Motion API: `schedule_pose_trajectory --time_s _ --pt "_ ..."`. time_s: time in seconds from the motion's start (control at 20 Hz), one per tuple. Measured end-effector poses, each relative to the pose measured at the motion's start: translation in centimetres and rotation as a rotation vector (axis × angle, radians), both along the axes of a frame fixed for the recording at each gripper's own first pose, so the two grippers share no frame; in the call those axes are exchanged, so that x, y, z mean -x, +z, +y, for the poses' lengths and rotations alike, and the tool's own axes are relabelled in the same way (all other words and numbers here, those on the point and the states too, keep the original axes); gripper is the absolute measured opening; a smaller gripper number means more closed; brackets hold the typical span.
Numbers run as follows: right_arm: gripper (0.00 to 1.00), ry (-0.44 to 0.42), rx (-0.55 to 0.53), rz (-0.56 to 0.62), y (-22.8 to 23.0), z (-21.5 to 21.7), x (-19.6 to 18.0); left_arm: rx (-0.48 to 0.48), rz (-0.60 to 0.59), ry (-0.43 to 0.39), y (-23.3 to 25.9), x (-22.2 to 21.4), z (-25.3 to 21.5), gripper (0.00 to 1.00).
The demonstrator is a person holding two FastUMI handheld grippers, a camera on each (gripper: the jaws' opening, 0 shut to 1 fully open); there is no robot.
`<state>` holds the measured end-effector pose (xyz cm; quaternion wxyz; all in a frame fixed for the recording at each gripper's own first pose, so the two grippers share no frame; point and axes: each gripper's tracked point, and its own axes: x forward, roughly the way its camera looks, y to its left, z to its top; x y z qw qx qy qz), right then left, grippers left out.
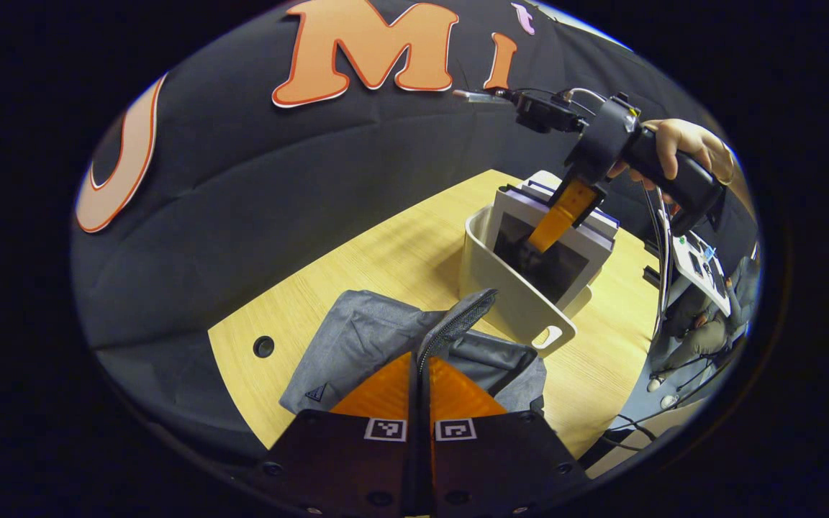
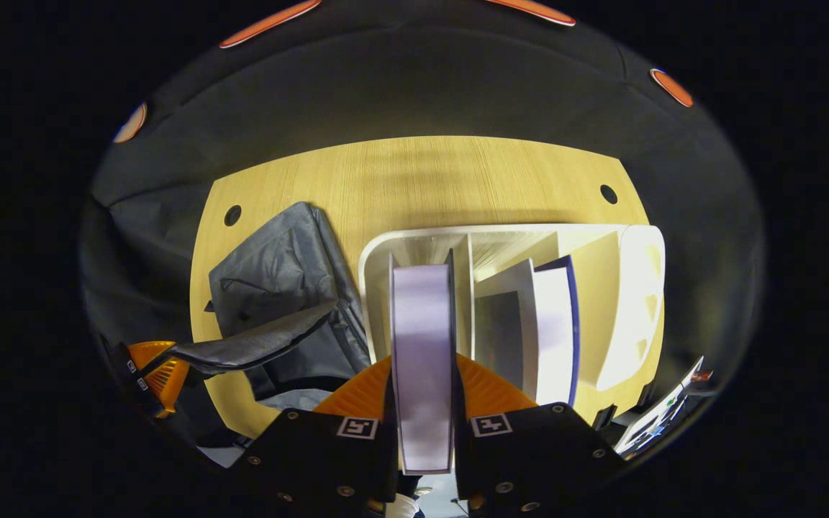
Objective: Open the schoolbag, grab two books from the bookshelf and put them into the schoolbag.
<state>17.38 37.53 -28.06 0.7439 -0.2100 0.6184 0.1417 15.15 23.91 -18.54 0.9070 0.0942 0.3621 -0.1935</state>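
The grey schoolbag (image 1: 357,345) lies on the wooden table, its zippered flap (image 1: 458,320) lifted. My left gripper (image 1: 419,356) is shut on the flap's edge. Behind the bag stands a white bookshelf rack (image 1: 508,309) with several upright books (image 1: 551,259). A hand holds my right gripper (image 1: 562,216) down over them. In the right gripper view, my right gripper (image 2: 422,360) is shut on one thick book (image 2: 422,324) in the rack's left slot (image 2: 375,266). Two more books (image 2: 537,324) lean in the slot to its right. The bag (image 2: 278,273) lies left of the rack, where the left gripper (image 2: 162,370) holds up its flap (image 2: 256,342).
The table (image 1: 400,252) has round cable holes (image 1: 263,346) (image 2: 608,193). Black cloth wall stands close behind it. Right of the table, cables and a panel with papers (image 1: 699,262) hang over the floor. The rack's right slot (image 2: 630,288) holds nothing.
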Motion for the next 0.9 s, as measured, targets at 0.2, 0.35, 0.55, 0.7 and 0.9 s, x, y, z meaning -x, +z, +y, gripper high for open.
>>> schedule_pose_trajectory --time_s 0.2,0.35,0.55,0.7,0.9 --pt "0.31 0.003 -0.029 -0.055 4.0 0.4 -0.2 0.000 0.006 0.001 -0.3 -0.3 0.2 0.01" --pt "0.31 -0.004 -0.059 -0.118 8.2 0.6 -0.3 0.010 0.010 -0.002 -0.5 -0.2 0.1 0.01" --pt "0.31 -0.024 -0.156 -0.189 14.0 0.9 1.3 0.017 -0.004 -0.005 -0.1 -0.1 0.0 0.00" --pt "0.31 -0.077 -0.280 -0.261 18.3 -0.6 3.9 0.020 -0.013 0.000 0.5 -0.1 0.2 0.01" --pt "0.31 -0.242 -0.534 -0.303 20.3 -2.7 9.0 0.004 -0.025 0.001 1.2 -0.1 -0.2 0.01"
